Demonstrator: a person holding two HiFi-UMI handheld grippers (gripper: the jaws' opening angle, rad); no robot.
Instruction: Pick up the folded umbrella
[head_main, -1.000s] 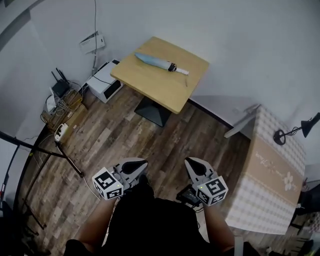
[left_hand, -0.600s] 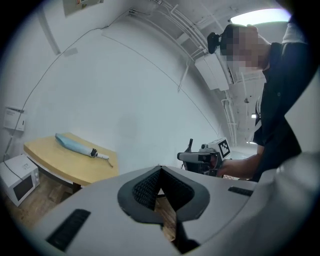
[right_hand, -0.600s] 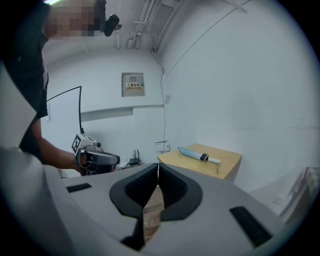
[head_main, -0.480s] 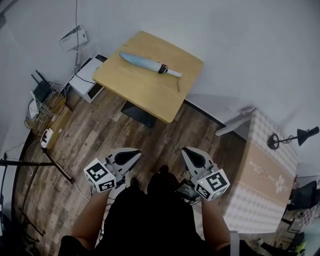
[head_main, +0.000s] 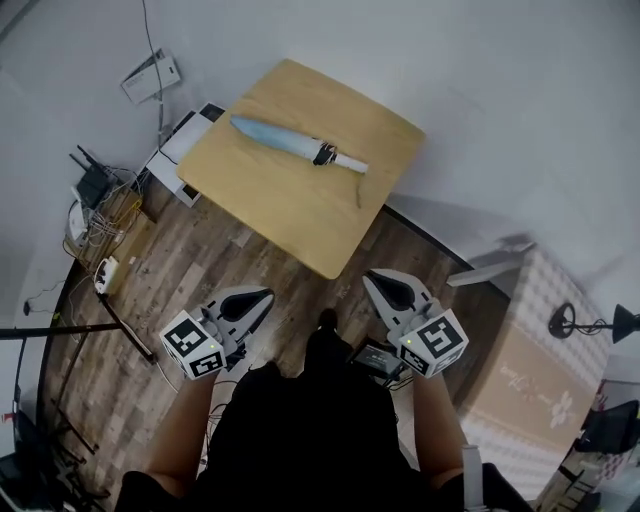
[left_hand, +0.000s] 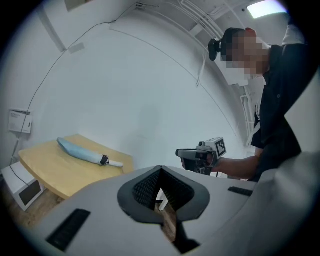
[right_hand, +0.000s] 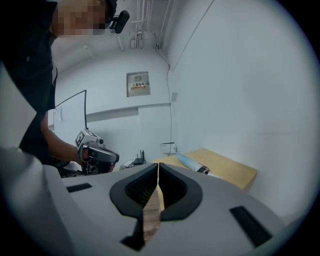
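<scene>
Reaching in with both jaws pressed together would, I judge, only shove the folded umbrella across the counter. My left hand-held gripper and right hand-held gripper hold nothing, well short of it. It lies flat at upper centre of the head view: pale-blue tapered sleeve, black band, white handle.

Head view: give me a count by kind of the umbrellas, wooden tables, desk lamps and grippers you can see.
Folded umbrella: 1
Wooden table: 1
Desk lamp: 1
Grippers: 2, the left gripper and the right gripper
Total: 5
</scene>
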